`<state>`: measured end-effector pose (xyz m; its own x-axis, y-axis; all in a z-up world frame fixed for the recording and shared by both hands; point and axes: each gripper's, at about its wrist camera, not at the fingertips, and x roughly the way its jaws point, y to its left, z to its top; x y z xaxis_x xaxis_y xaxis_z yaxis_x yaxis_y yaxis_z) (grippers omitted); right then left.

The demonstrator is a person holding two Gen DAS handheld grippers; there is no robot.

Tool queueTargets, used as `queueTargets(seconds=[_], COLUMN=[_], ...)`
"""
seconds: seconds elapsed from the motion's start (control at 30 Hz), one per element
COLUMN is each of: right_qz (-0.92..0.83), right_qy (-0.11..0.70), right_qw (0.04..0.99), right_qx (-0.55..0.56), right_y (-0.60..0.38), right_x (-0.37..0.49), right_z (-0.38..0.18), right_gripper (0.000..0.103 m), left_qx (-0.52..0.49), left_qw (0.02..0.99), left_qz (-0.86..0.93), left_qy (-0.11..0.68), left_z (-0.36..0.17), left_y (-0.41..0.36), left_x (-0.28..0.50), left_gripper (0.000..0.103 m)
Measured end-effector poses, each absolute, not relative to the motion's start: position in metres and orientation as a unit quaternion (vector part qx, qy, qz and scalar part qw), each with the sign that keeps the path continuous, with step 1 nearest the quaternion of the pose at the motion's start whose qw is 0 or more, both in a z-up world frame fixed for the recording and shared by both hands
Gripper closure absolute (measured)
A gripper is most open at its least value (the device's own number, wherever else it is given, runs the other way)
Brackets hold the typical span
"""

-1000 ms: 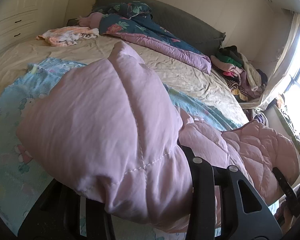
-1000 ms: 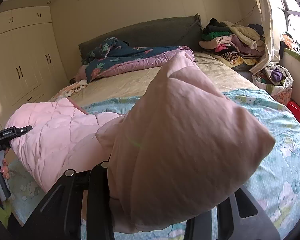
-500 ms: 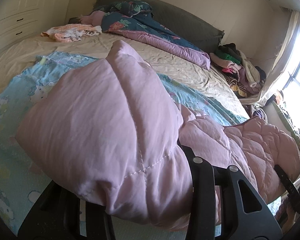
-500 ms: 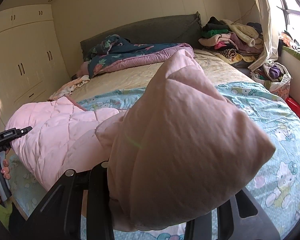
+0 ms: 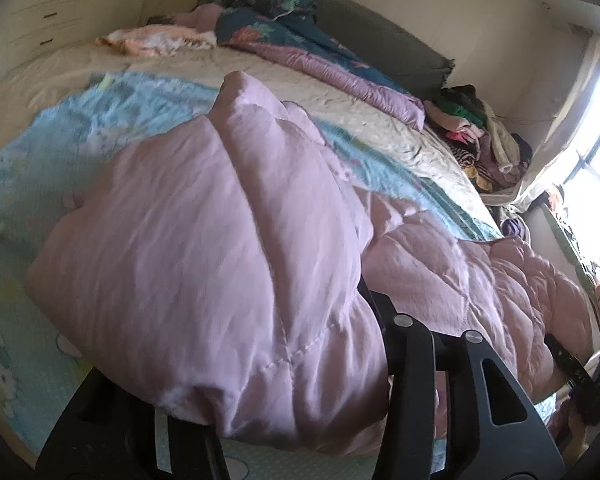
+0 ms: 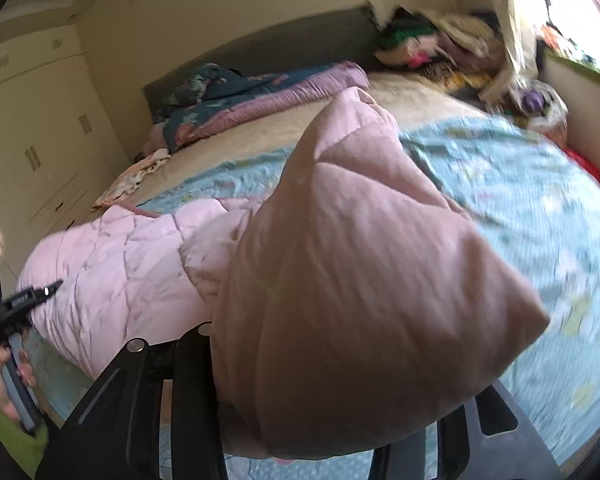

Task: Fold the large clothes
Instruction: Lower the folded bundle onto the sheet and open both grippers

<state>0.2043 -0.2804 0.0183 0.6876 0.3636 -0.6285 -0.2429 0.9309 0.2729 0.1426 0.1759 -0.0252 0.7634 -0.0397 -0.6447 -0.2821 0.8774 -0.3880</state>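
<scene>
Both hand-held grippers angle downward over the bed's (image 5: pixel 340 92) near edge, left hand-held gripper (image 5: pixel 284 412) and right hand-held gripper (image 6: pixel 320 420) each with jaws opening around a bunched end of the pink quilted coat (image 5: pixel 220 240) (fabric between them)

Pink quilted coat (image 5: pixel 228 240) blocks front; blue sheet (image 6: pixel 520 184) open
</scene>
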Motion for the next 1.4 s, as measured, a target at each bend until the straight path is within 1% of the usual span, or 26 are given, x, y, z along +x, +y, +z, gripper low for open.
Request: queueTargets(seconds=[0.2, 0.3, 0.4, 0.43, 0.5, 0.53, 0.57, 0.6, 0.87, 0.97, 1.13, 1.2, 1.4], right_qz=[0.136, 0.124, 0.117, 0.116, 0.115, 0.115, 0.109, 0.100, 0.090, 0.085, 0.078, 0.076, 0.069], right_qy=[0.404, 0.418, 0.425, 0.426, 0.430, 0.434, 0.437, 0.438, 0.427, 0.419, 0.404, 0.402, 0.392], right_qw=[0.898, 0.891, 0.888, 0.886, 0.883, 0.880, 0.878, 0.878, 0.883, 0.888, 0.897, 0.898, 0.903], right_qx=[0.109, 0.124, 0.134, 0.137, 0.148, 0.157, 0.164, 0.165, 0.174, 0.168, 0.161, 0.163, 0.161], right_y=[-0.284, -0.288, -0.289, -0.292, -0.295, -0.298, -0.302, -0.305, -0.326, -0.328, -0.332, -0.334, -0.341], right_x=[0.218, 0.226, 0.227, 0.228, 0.227, 0.227, 0.226, 0.224, 0.201, 0.193, 0.181, 0.178, 0.167], right_z=[-0.009, -0.022, -0.036, -0.038, -0.043, -0.045, -0.045, -0.044, -0.034, -0.028, -0.017, -0.015, -0.006], right_gripper=[0.055, 0.048, 0.041, 0.036, 0.030, 0.024, 0.012, 0.009, 0.005, 0.004, 0.004, 0.004, 0.004], left_qx=[-0.252, -0.251, -0.250, -0.251, -0.250, -0.250, -0.252, -0.253, -0.262, -0.263, -0.262, -0.255, -0.249], left_qw=[0.898, 0.896, 0.894, 0.893, 0.892, 0.892, 0.892, 0.891, 0.886, 0.886, 0.888, 0.889, 0.892], left_qz=[0.082, 0.085, 0.085, 0.085, 0.086, 0.087, 0.087, 0.086, 0.092, 0.096, 0.105, 0.113, 0.124], left_qy=[0.352, 0.356, 0.363, 0.363, 0.366, 0.365, 0.366, 0.366, 0.372, 0.369, 0.363, 0.363, 0.355], left_z=[-0.048, -0.052, -0.057, -0.058, -0.059, -0.059, -0.059, -0.058, -0.051, -0.048, -0.039, -0.035, -0.024], left_y=[0.181, 0.180, 0.180, 0.180, 0.179, 0.179, 0.178, 0.178, 0.183, 0.185, 0.189, 0.190, 0.189], left_x=[0.145, 0.146, 0.149, 0.148, 0.148, 0.146, 0.145, 0.144, 0.132, 0.125, 0.112, 0.109, 0.098], left_gripper=[0.056, 0.053, 0.048, 0.046, 0.045, 0.044, 0.044, 0.044, 0.026, 0.014, 0.013, 0.010, 0.010])
